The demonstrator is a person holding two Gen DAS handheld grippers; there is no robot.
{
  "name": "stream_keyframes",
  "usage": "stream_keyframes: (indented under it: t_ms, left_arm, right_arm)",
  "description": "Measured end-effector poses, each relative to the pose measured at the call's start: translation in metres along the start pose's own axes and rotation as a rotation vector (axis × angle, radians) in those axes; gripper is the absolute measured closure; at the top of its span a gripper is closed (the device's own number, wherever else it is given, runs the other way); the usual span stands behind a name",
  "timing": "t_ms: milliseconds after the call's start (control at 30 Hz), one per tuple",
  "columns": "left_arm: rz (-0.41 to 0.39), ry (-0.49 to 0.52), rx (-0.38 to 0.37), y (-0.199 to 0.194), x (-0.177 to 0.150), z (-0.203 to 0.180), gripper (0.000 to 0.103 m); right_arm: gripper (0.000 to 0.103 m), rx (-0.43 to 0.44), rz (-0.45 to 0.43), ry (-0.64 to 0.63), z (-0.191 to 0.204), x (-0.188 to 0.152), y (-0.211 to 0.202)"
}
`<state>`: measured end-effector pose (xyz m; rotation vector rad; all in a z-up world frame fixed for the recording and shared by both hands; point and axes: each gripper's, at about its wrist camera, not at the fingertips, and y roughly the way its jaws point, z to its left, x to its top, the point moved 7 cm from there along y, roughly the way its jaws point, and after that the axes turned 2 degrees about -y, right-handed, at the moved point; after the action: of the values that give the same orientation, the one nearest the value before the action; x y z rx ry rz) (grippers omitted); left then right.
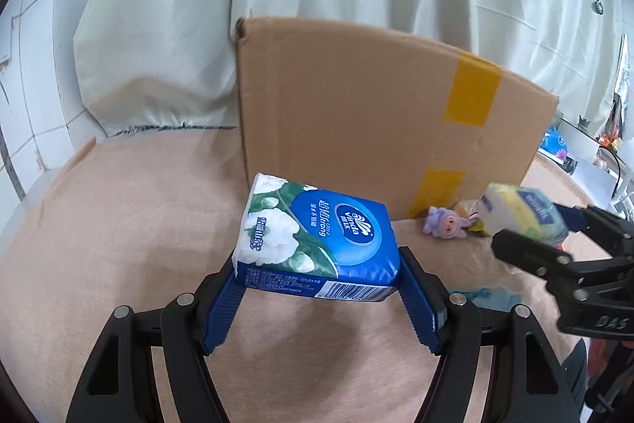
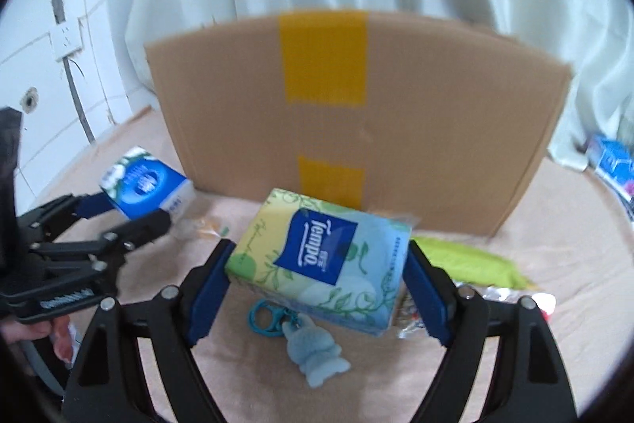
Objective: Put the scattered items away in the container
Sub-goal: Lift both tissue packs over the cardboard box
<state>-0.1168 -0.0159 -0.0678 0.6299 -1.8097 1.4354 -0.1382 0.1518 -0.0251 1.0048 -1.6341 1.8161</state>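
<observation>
My left gripper (image 1: 317, 260) is shut on a blue Vinda tissue pack (image 1: 317, 228) with white flowers, held just above the pink table cover in front of the cardboard box (image 1: 356, 113). In the right wrist view, my right gripper (image 2: 319, 248) is shut on a yellow-green Tempo tissue pack (image 2: 317, 256), which is tilted and lifted off the table. The box (image 2: 356, 129), sealed with yellow tape, stands upright behind both packs and its opening is out of sight. Each gripper shows in the other's view: the left gripper (image 2: 130, 211) with the Vinda pack (image 2: 146, 181), the right gripper (image 1: 531, 221) with the Tempo pack (image 1: 519, 209).
A purple bunny toy (image 1: 445, 222) lies by the box's base. A pale blue bunny keychain (image 2: 313, 347) lies under the Tempo pack. A green packet (image 2: 471, 260) and a shiny snack wrapper (image 2: 503, 294) lie at the right. Another blue pack (image 2: 610, 161) sits far right. Curtains hang behind.
</observation>
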Motion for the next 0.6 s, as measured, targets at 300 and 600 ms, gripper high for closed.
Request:
stream_keyframes:
  t_ms: [300, 600]
  left_arm:
    - [0.026, 0.023, -0.011, 0.003, -0.007, -0.029, 0.030]
    - [0.035, 0.043, -0.014, 0.002, -0.008, -0.046, 0.030]
  right_arm:
    - [0.017, -0.014, -0.030, 0.030, -0.032, -0.016, -0.030]
    - [0.017, -0.008, -0.039, 0.059, -0.042, -0.020, -0.036]
